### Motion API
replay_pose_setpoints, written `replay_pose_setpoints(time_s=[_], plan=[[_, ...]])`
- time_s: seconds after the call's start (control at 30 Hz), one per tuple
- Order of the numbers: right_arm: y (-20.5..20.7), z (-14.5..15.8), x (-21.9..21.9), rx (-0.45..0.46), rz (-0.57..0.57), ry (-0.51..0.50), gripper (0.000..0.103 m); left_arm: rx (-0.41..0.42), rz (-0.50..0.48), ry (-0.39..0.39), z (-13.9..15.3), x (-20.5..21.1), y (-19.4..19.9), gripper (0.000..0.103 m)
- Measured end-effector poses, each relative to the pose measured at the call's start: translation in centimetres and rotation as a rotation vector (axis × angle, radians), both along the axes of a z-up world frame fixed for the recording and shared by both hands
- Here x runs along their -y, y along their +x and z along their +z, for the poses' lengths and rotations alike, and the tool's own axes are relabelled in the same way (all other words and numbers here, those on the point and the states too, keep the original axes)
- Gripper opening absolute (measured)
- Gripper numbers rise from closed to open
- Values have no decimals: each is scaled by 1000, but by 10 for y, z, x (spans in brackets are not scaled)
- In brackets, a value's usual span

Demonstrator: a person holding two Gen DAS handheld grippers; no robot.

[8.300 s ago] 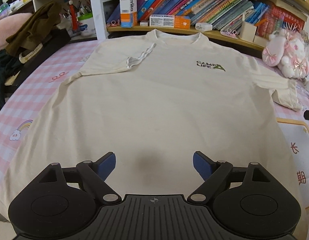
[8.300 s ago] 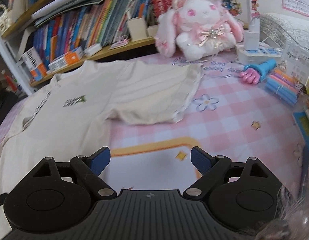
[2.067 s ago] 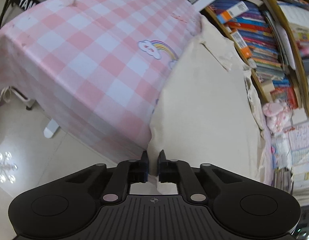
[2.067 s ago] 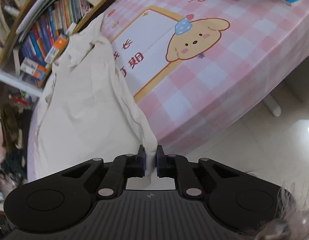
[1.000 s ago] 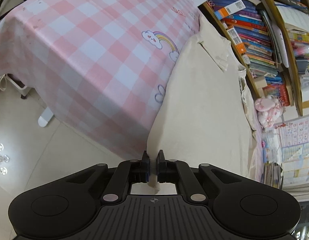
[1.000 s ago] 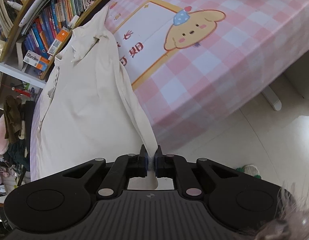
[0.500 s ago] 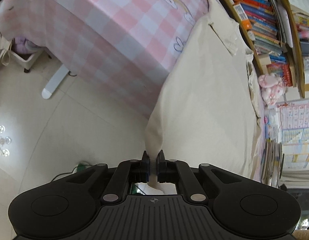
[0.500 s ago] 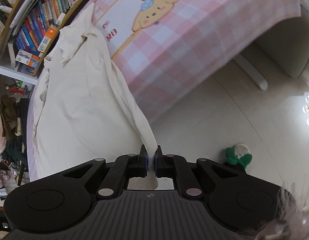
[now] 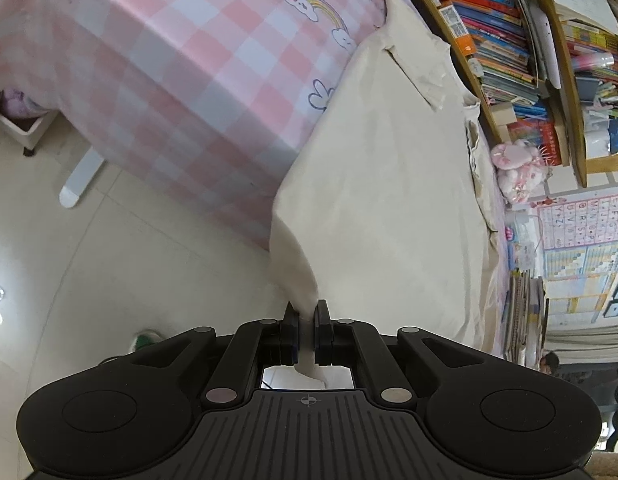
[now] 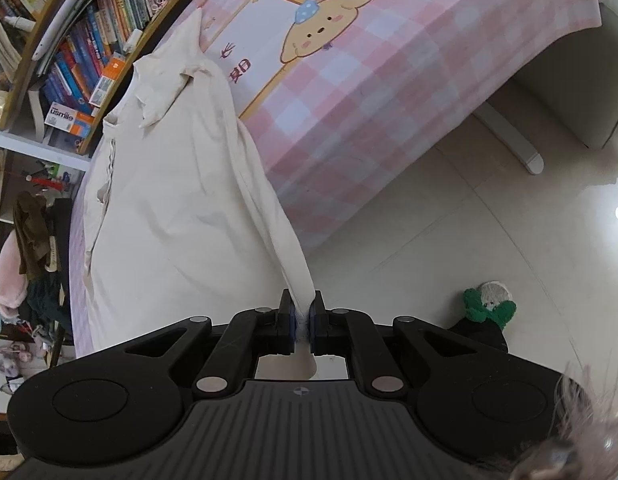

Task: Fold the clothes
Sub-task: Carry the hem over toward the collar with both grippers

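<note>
We are gripping the cream T-shirt (image 9: 389, 184) with both tools. Our left gripper (image 9: 305, 322) is clamped on a bottom corner of the shirt, its jaws pressed together on the cloth, with a tongue of fabric poking out behind them. Our right gripper (image 10: 302, 312) is pinching the other bottom corner the same way. The shirt is stretching from our grippers, out past the near edge of the table, up onto the pink checked tablecloth (image 9: 181, 56), its collar end lying at the far side beside the bookshelf (image 10: 81, 52). The near hem is hanging in the air over the floor (image 10: 469, 232). A green plush toy (image 10: 489, 300) is lying on the floor to the right.
</note>
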State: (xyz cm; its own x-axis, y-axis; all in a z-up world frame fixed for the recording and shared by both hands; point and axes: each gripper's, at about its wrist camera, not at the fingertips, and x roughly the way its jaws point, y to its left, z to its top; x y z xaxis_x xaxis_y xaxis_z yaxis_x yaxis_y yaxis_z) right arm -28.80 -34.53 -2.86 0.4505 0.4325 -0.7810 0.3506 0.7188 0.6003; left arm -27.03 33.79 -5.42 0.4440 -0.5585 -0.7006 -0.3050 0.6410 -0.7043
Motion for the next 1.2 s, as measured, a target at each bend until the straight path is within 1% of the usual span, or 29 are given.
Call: replay_pose_setpoints(time_s=[0.07, 0.17, 0.23, 0.37, 0.4, 0.47, 0.53, 0.6, 0.73, 0.87, 1.03, 1.2], plan=[[0, 1, 0, 4, -1, 6, 6, 26, 3, -13, 5, 0, 1, 5], [0, 8, 2, 38, -27, 68, 6, 97, 51, -94, 17, -9, 4, 5], [1, 19, 7, 122, -76, 162, 6, 152, 104, -153, 28, -16, 12, 5], [9, 48, 17, 346, -179, 299, 6, 279, 222, -258, 49, -25, 34, 5], [12, 52, 18, 391, -206, 330, 6, 314, 263, -299, 51, -27, 41, 5], [24, 55, 18, 456, -261, 379, 6, 349, 332, -365, 54, -26, 57, 5], [39, 52, 18, 486, -314, 413, 6, 384, 348, -397, 59, -22, 75, 5], [56, 49, 16, 496, -360, 446, 6, 419, 364, -428, 64, -17, 92, 5], [94, 53, 11, 510, -393, 485, 6, 440, 387, -422, 73, -16, 125, 5], [134, 60, 7, 533, -391, 527, 6, 452, 413, -406, 80, -13, 162, 5], [192, 61, 4, 516, -358, 523, 6, 431, 429, -373, 79, -10, 201, 5], [238, 49, 4, 486, -334, 525, 6, 408, 447, -341, 76, -1, 236, 5]])
